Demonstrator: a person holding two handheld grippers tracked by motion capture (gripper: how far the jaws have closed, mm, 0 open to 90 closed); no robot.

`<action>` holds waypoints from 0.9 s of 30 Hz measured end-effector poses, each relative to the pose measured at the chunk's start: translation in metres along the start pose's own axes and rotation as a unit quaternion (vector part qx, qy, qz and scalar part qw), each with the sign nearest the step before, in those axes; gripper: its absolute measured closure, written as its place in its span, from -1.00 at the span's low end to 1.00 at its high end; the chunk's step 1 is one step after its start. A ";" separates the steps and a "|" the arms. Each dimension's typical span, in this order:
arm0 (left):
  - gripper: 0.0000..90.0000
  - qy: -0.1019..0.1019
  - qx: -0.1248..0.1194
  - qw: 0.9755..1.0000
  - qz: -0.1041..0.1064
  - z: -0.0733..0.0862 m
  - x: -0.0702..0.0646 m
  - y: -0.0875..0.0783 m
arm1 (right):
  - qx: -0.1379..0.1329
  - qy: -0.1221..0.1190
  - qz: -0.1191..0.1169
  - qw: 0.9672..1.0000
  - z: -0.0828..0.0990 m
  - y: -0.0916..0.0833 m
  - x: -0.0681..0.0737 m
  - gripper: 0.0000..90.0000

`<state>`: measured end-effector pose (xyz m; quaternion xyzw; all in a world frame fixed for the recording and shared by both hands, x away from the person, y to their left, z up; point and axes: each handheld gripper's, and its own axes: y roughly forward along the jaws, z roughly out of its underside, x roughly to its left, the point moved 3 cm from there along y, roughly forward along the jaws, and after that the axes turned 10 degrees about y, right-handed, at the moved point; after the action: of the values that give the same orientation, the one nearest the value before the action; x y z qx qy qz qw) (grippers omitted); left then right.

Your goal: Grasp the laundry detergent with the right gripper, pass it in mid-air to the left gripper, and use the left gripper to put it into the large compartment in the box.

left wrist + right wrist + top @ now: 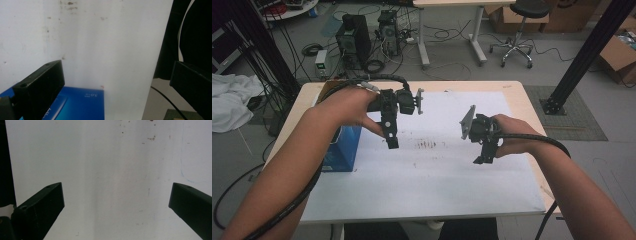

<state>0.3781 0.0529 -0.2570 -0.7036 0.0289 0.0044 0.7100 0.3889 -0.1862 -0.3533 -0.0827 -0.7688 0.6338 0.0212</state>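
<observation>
Held above the white sheet left of centre, my left gripper points down with its jaws wide apart and nothing between them. A blue box stands on the table's left side, just left of that gripper. In the left gripper view the open gripper looks onto the sheet, with the blue box at the bottom left under one jaw. My right gripper hovers over the sheet right of centre. It is open too, over bare stained sheet.
The wooden table shows around the sheet's edges. Dark smudges mark the sheet between the grippers. On the floor beyond stand computer towers, an office chair and a black frame post at the right.
</observation>
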 end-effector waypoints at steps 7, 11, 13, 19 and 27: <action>-1.00 0.019 0.001 1.000 0.006 -0.008 -0.005 0.005 | 0.001 0.001 0.001 1.000 0.000 -0.003 0.002 -1.00; -1.00 0.026 -0.002 1.000 0.005 -0.012 -0.006 0.005 | 0.001 0.003 0.002 1.000 0.002 -0.004 0.002 -1.00; -1.00 0.030 -0.002 1.000 0.007 -0.014 -0.006 0.005 | 0.002 0.004 0.002 1.000 0.003 -0.005 0.002 -1.00; -1.00 0.031 -0.005 0.999 0.009 -0.016 -0.006 0.007 | 0.002 0.004 0.001 1.000 0.003 -0.005 0.002 -1.00; -1.00 0.031 -0.002 0.999 0.010 -0.015 -0.005 0.009 | 0.004 0.006 0.002 1.000 0.003 -0.005 0.001 -1.00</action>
<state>0.3727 0.0384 -0.2658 -0.7044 0.0583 -0.0105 0.7073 0.3867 -0.1901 -0.3488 -0.0883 -0.7662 0.6361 0.0249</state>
